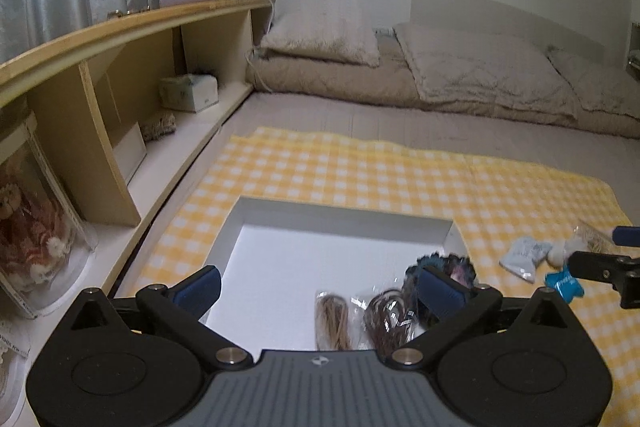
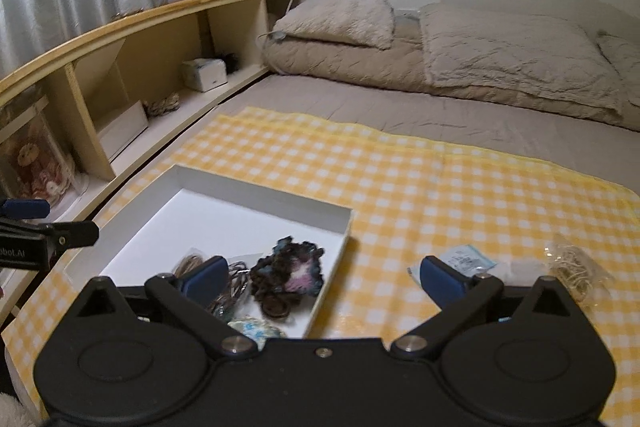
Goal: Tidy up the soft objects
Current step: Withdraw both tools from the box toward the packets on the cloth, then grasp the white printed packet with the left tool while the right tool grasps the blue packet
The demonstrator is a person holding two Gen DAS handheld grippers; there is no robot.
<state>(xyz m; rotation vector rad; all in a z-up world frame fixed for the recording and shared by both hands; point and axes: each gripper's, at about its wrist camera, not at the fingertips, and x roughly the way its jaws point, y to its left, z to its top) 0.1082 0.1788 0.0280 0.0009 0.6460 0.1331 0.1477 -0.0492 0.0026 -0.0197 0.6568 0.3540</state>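
both grippers, left gripper [image 1: 318,289] and right gripper [image 2: 324,279], stood spread and empty; next grasp the pale packet [image 2: 466,259] centrally, then lower it into the white box [image 2: 256,183].

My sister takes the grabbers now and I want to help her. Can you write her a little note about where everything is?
Left gripper: open, empty, above the white box.
Right gripper: open, empty, over the box's right edge.
In the box: dark frilly scrunchie and bagged hair ties.
Left to do, on the yellow checked cloth right of the box: a white packet, a blue piece and a bag of pale bands.
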